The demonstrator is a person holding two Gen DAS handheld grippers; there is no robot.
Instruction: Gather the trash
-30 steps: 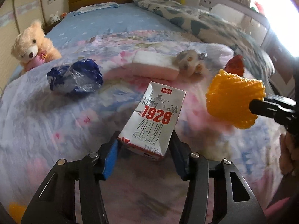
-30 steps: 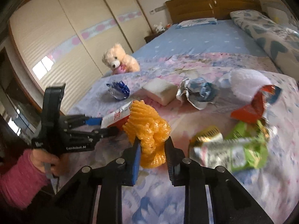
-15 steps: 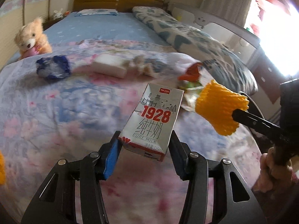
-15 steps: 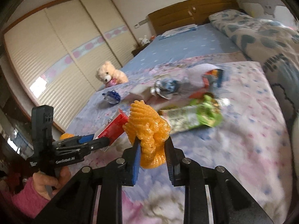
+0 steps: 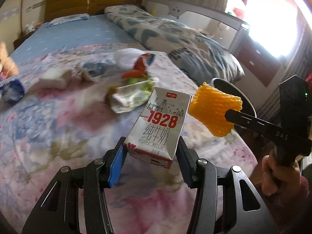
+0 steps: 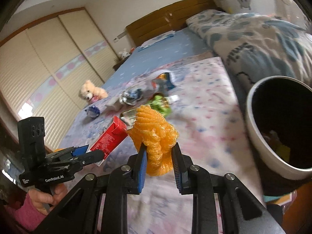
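My left gripper (image 5: 150, 156) is shut on a white and red "1928" milk carton (image 5: 159, 124) and holds it above the flowered bedspread; the carton also shows in the right wrist view (image 6: 109, 136). My right gripper (image 6: 159, 154) is shut on an orange foam fruit net (image 6: 154, 134), which also shows in the left wrist view (image 5: 214, 111). A white trash bin with a dark inside (image 6: 276, 124) stands at the bed's right edge, close to the right of the net; its rim shows behind the net in the left wrist view (image 5: 234, 89).
More trash lies on the bed: a green wrapper (image 5: 130, 95), a red wrapper (image 5: 138, 68), a crumpled silver-blue wrapper (image 5: 91, 70), a white pack (image 5: 54, 78), a blue wrapper (image 5: 11, 91). A teddy bear (image 6: 91, 93) sits far left. A rolled quilt (image 5: 175, 44) lies along the right.
Both grippers have swung right across the bed with their loads. The trash bin has come into view at the bed's right edge. Both grips are unchanged.
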